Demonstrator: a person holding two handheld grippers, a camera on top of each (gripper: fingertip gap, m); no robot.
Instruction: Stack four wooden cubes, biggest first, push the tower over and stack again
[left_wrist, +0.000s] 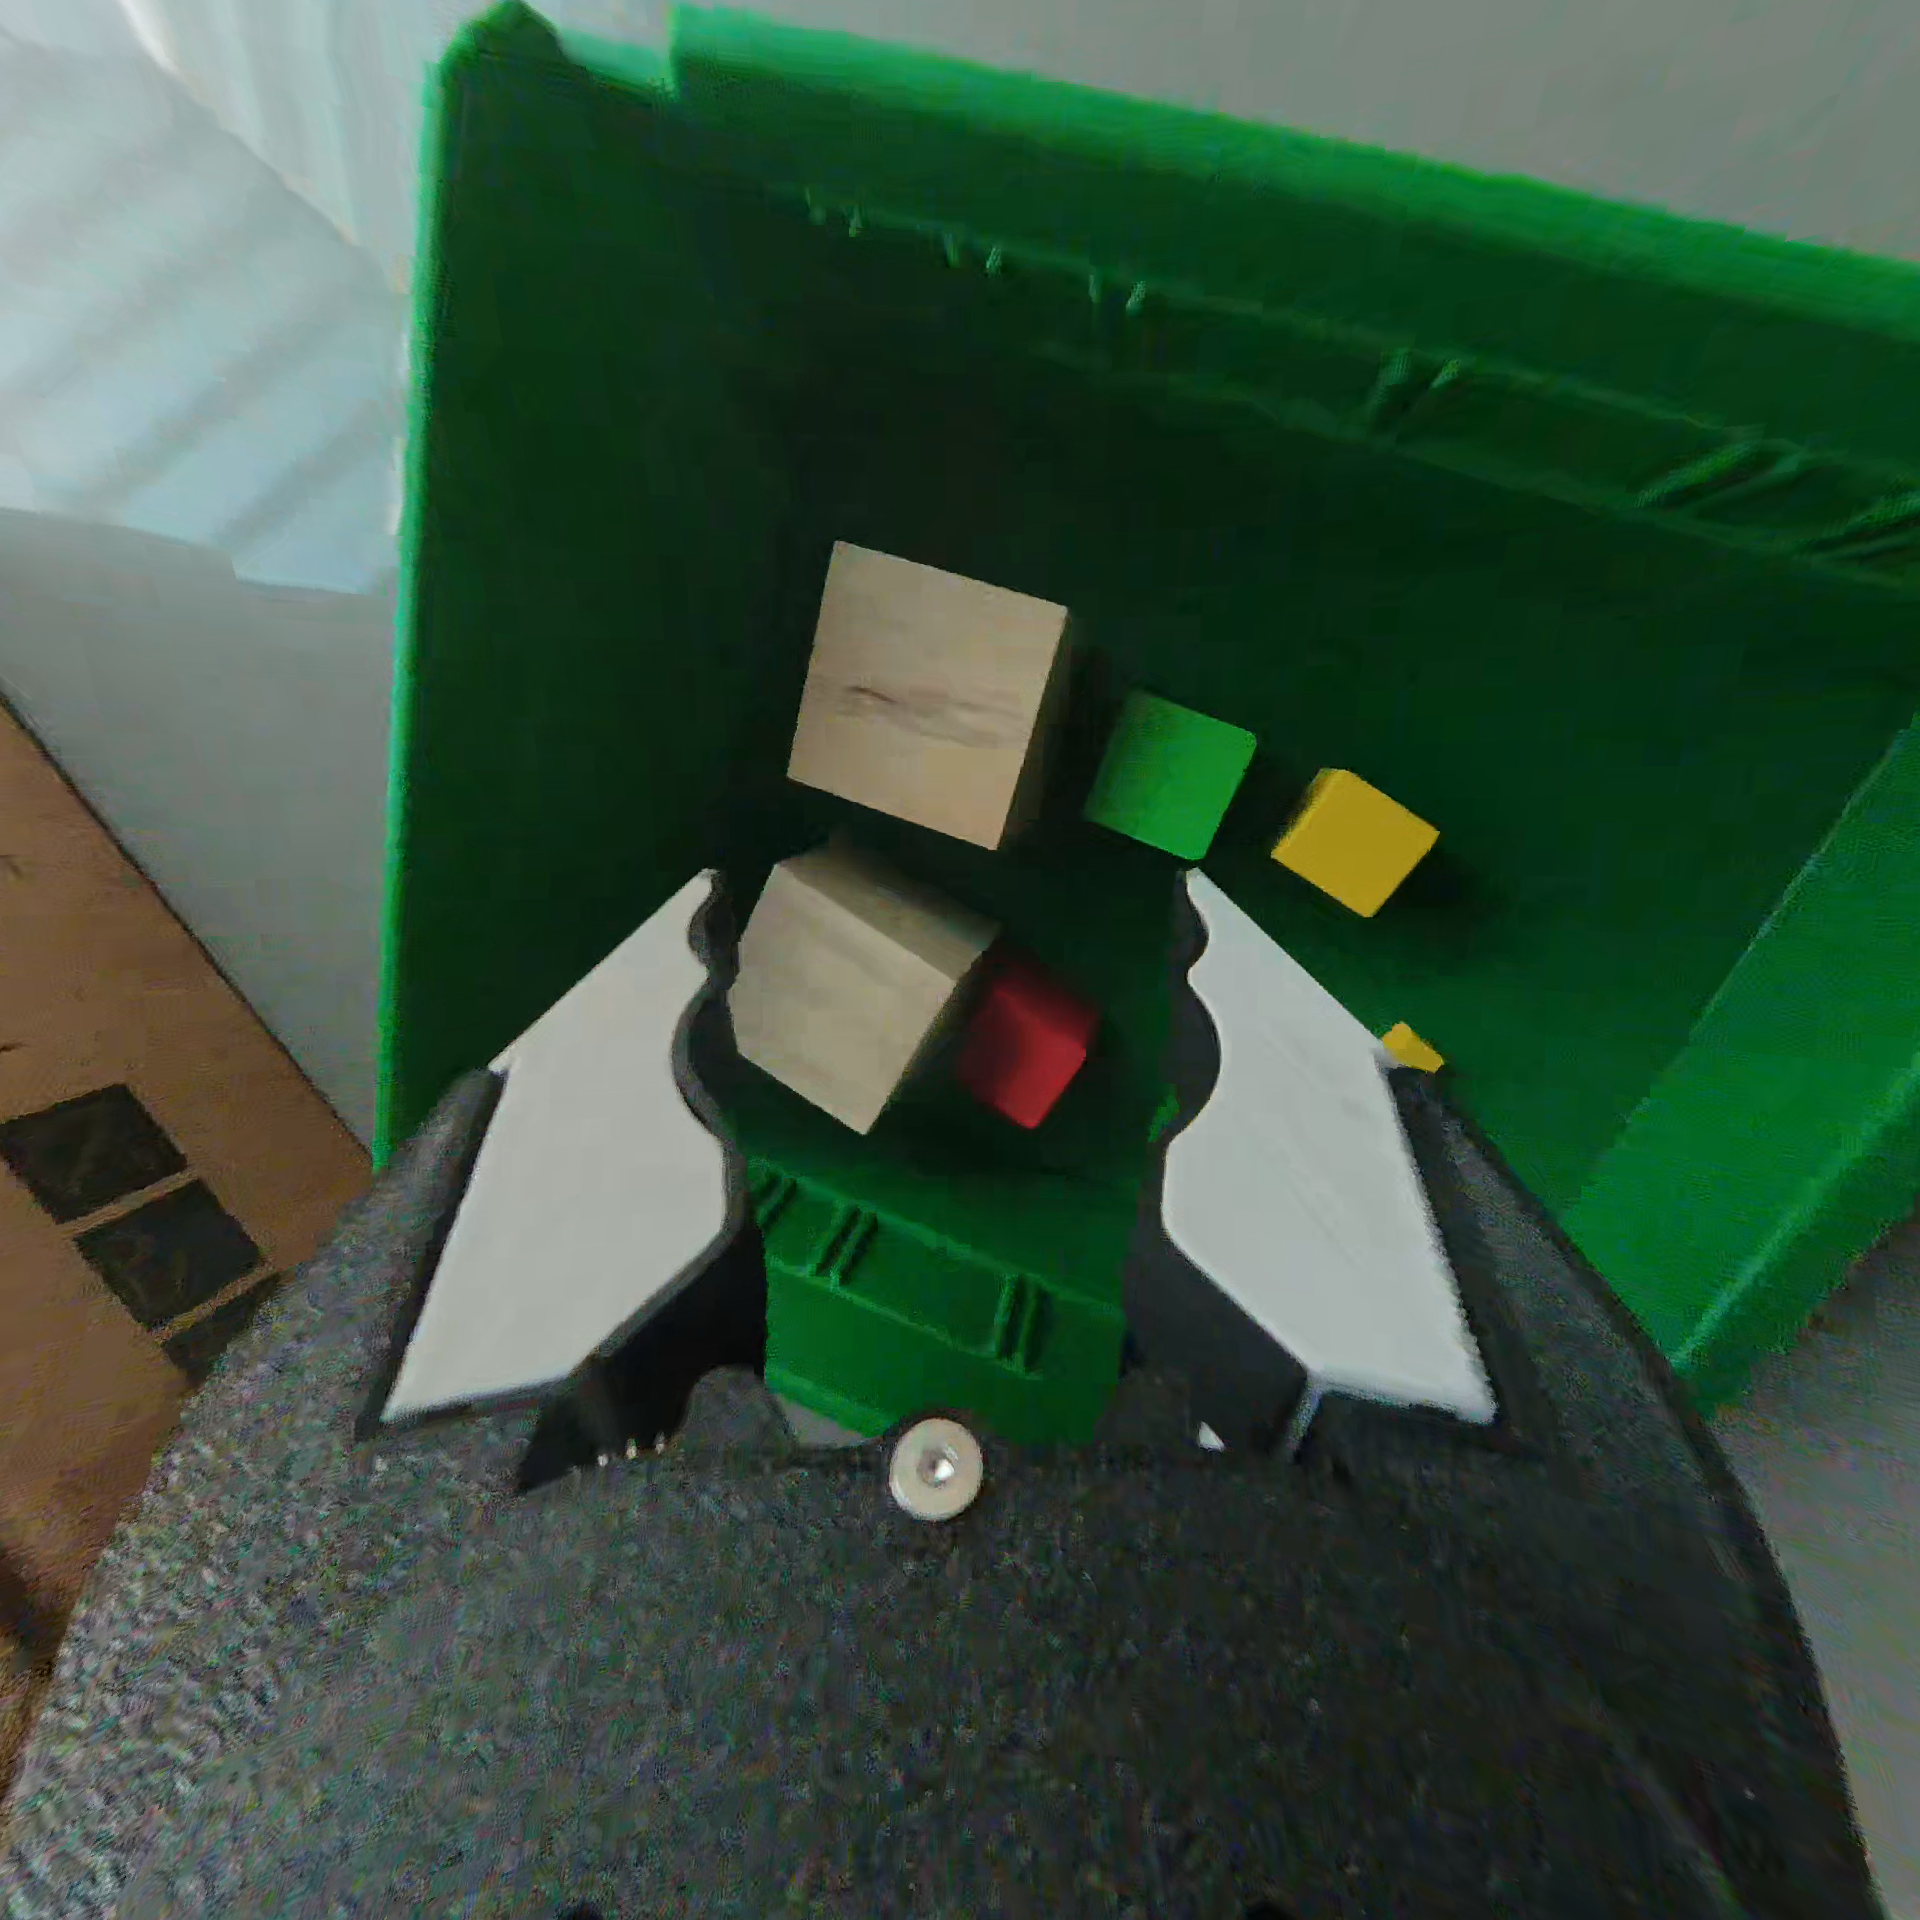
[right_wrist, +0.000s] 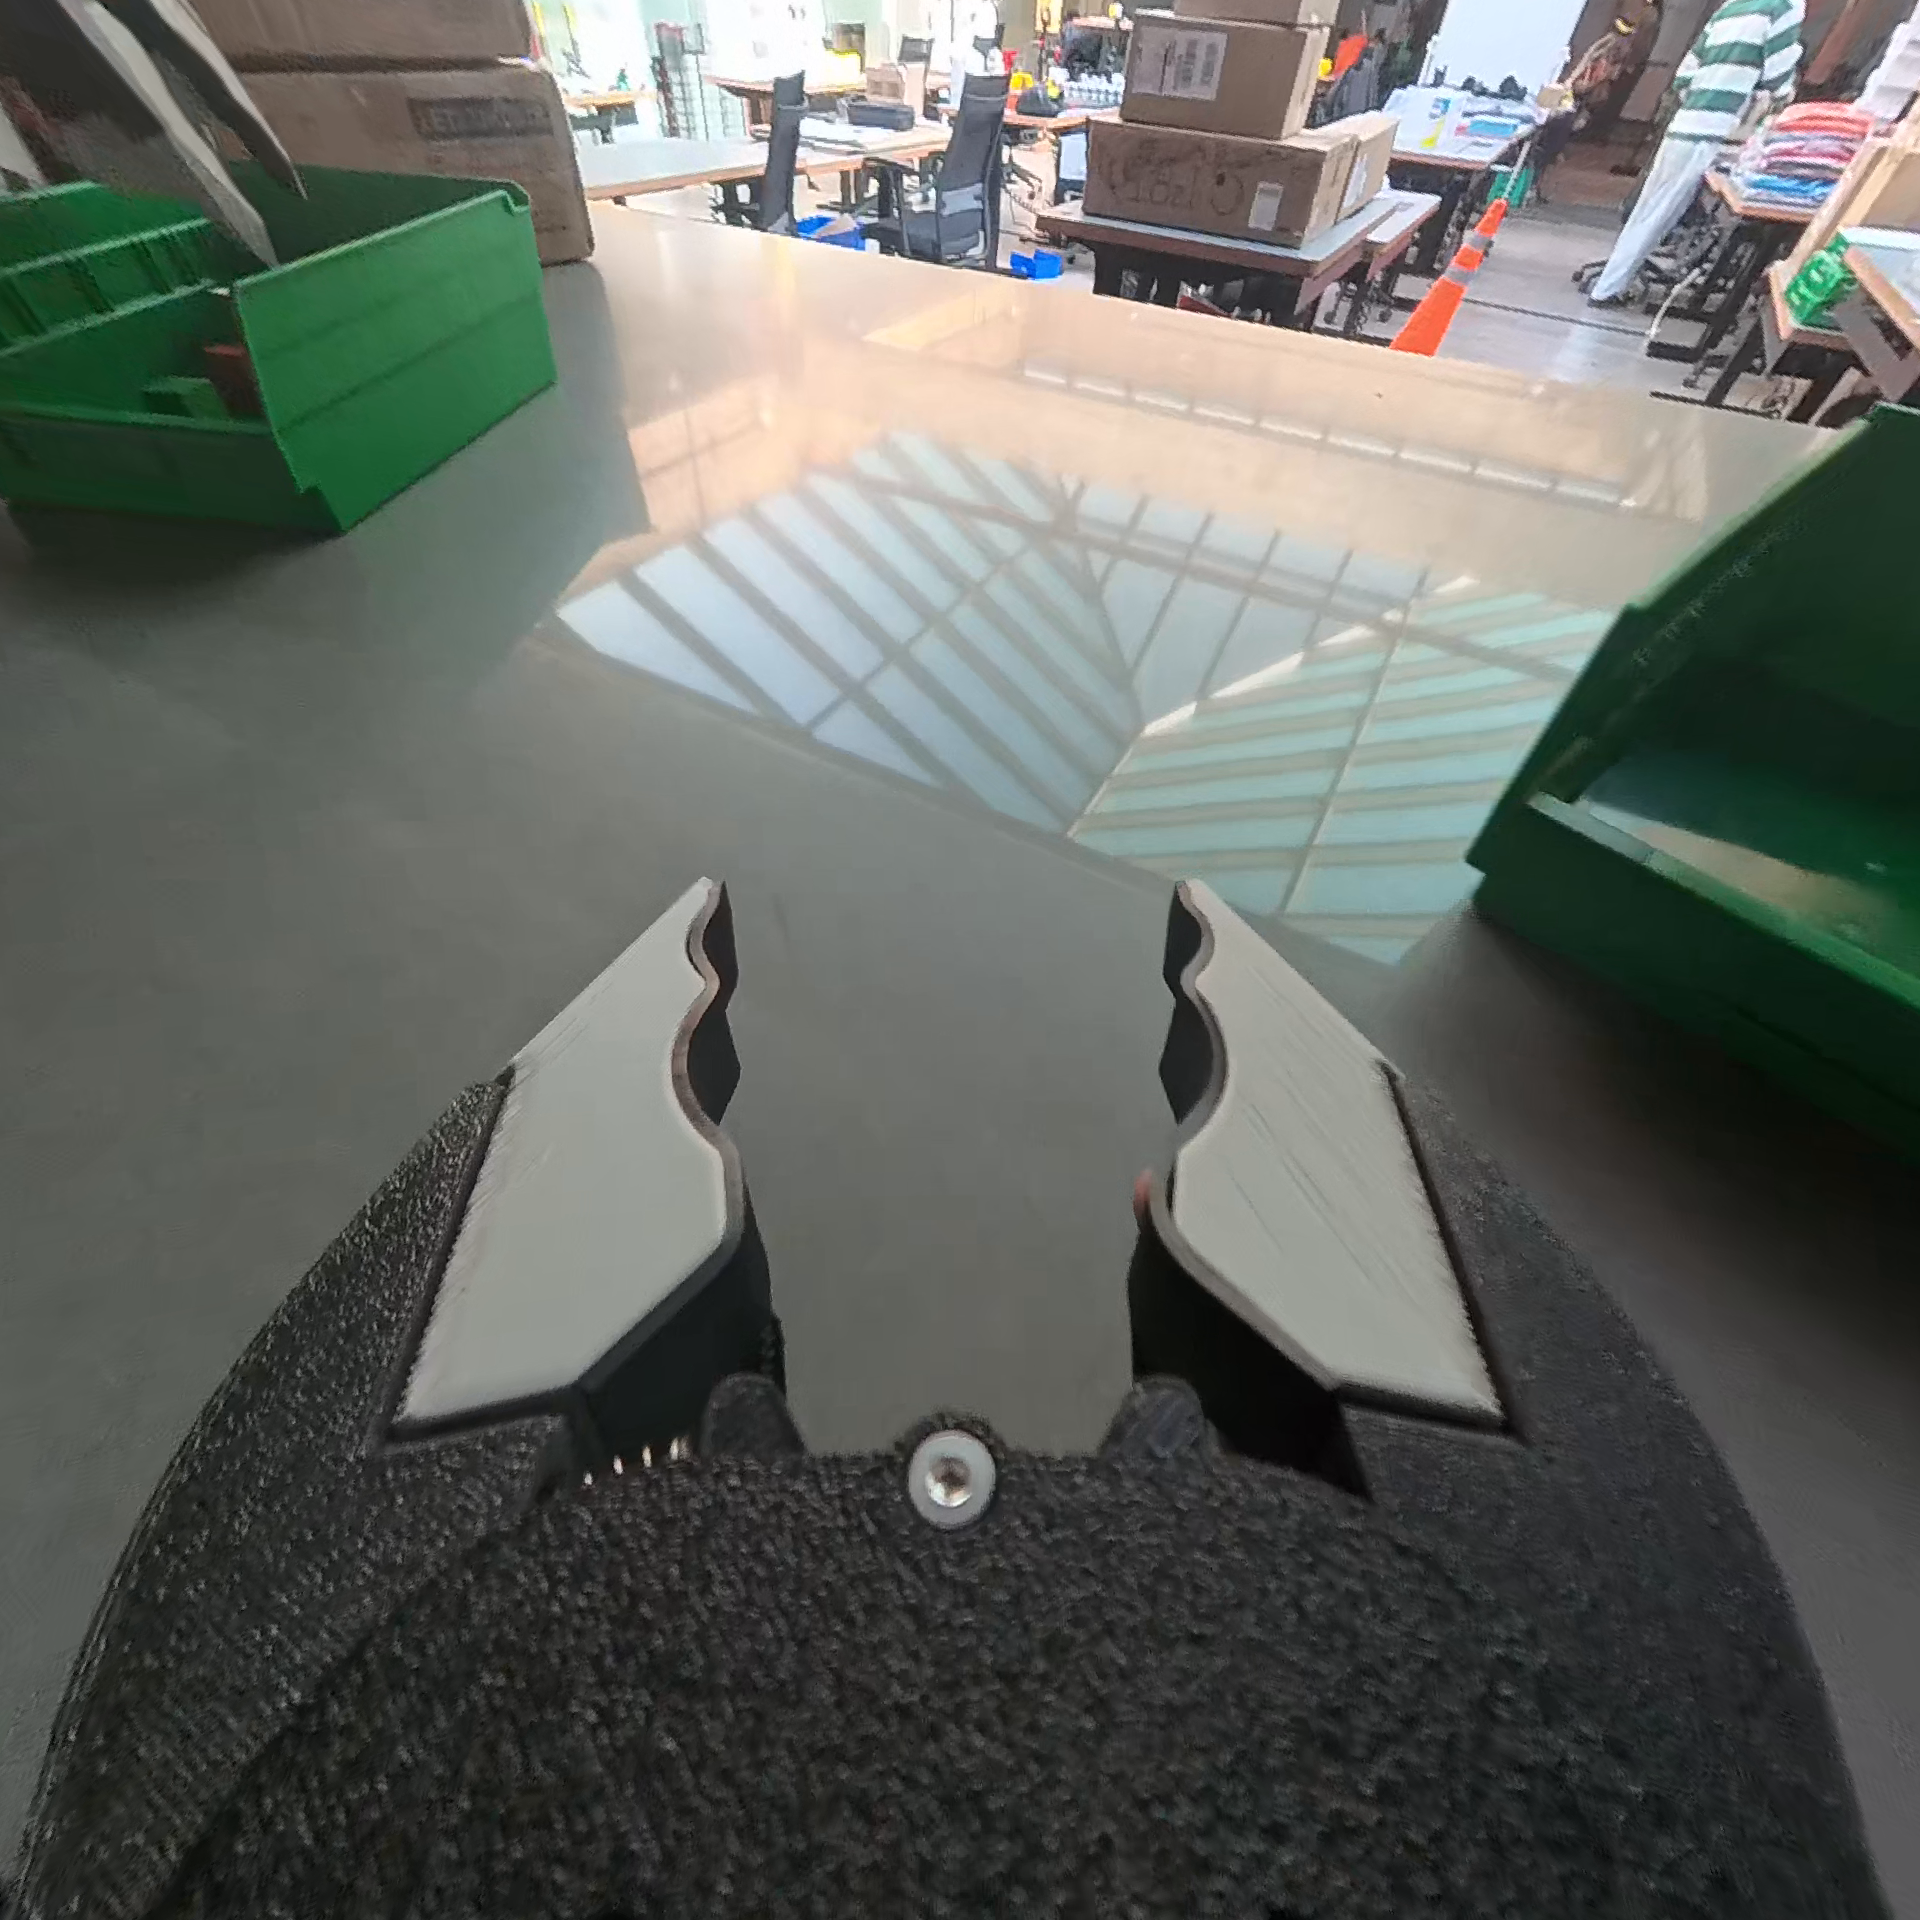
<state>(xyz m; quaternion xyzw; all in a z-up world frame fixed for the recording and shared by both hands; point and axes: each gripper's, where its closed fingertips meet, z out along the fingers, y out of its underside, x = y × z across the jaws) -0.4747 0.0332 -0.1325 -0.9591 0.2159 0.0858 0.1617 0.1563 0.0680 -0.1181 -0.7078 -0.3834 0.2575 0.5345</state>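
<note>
My left gripper (left_wrist: 951, 894) is open and points down into a green plastic bin (left_wrist: 1351, 540). Between its fingers lie a plain wooden cube (left_wrist: 847, 997) and a small red cube (left_wrist: 1023, 1044) that touches it. The wooden cube sits close to the left finger; I cannot tell if they touch. Beyond them lie a larger wooden cube (left_wrist: 925, 696), a green cube (left_wrist: 1169, 774) and a yellow cube (left_wrist: 1356, 842). A second yellow piece (left_wrist: 1411, 1047) peeks out past the right finger. My right gripper (right_wrist: 945, 904) is open and empty over the bare grey table (right_wrist: 312, 831).
In the right wrist view the same green bin (right_wrist: 395, 343) stands at the far left with the left gripper (right_wrist: 197, 135) reaching into it. Another green bin (right_wrist: 1766, 727) stands at the right edge. Cardboard boxes (right_wrist: 416, 114) stand behind the left bin. A cardboard box (left_wrist: 114, 1143) lies left of the bin. A person (right_wrist: 1704, 135) stands far back.
</note>
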